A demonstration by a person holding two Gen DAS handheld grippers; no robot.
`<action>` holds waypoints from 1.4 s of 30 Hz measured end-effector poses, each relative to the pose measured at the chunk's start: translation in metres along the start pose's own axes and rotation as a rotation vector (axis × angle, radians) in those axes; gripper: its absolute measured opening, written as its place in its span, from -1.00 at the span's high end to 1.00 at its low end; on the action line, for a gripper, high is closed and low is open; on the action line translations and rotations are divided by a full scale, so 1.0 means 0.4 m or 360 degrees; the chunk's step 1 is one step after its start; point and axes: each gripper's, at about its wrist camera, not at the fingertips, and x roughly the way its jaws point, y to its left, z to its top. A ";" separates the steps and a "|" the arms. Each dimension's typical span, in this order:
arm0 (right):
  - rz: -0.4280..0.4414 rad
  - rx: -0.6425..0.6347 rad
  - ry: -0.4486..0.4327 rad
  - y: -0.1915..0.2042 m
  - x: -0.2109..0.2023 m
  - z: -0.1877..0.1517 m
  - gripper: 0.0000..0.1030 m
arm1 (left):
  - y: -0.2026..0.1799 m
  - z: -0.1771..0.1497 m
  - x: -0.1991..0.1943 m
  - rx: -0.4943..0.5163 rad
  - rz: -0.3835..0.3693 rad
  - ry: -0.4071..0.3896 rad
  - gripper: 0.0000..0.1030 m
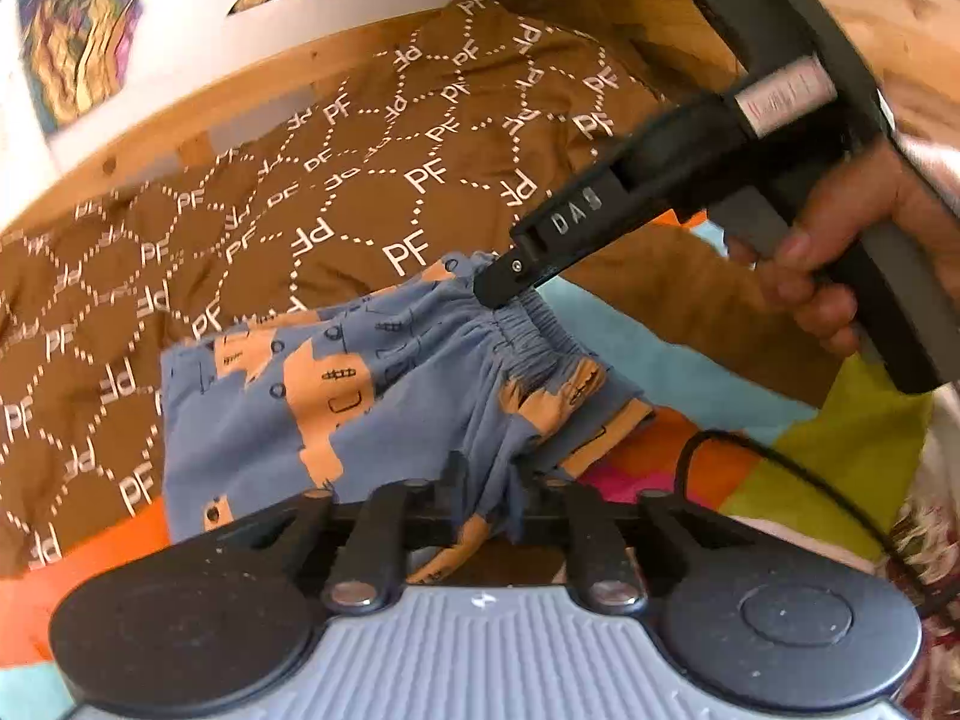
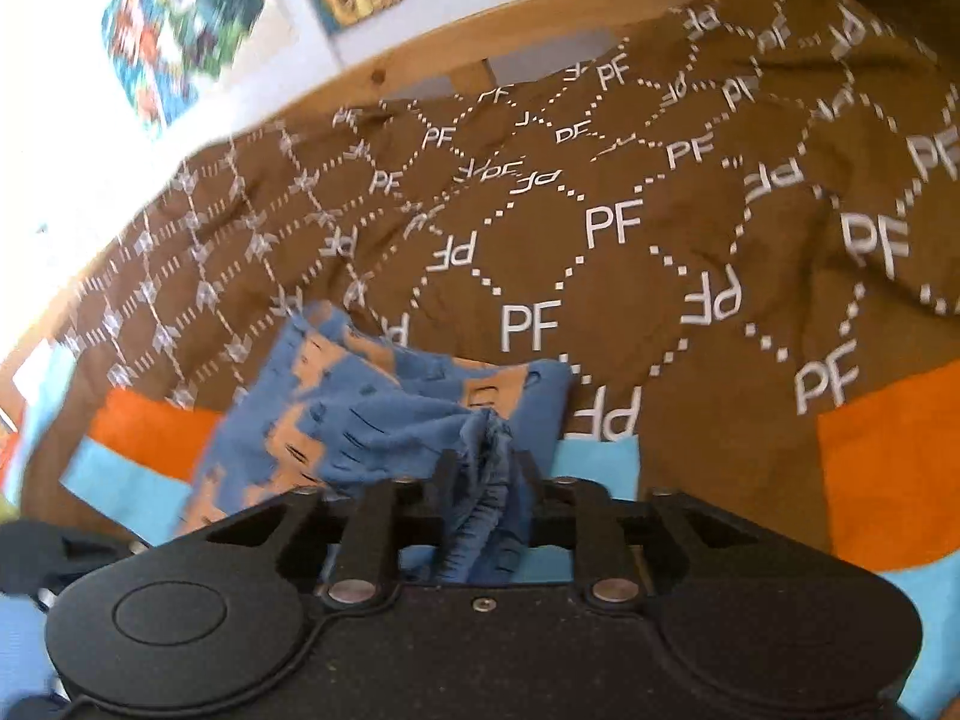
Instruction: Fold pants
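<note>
The pants (image 1: 360, 408) are small, blue with orange patches, and lie partly folded on the bed. My left gripper (image 1: 489, 498) is shut on a bunched edge of the pants near the waist. My right gripper (image 2: 489, 468) is shut on the elastic waistband, which is gathered between its fingers. In the left wrist view the right gripper (image 1: 501, 288) pinches the waistband from the far side, held by a hand (image 1: 840, 252). In the right wrist view the pants (image 2: 360, 414) trail away to the left.
A brown blanket (image 1: 300, 192) with white PF lettering covers most of the bed. Under it is a sheet (image 2: 888, 468) of orange, light blue and yellow-green blocks. A wooden bed rail (image 2: 480, 30) and a white wall with colourful pictures (image 2: 186, 12) lie behind. A black cable (image 1: 780, 462) runs at right.
</note>
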 end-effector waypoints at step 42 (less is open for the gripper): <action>-0.0548 -0.0390 -0.0297 0.051 0.117 -0.027 -0.98 | 0.326 0.115 0.273 -0.0128 0.0570 -0.0048 -1.00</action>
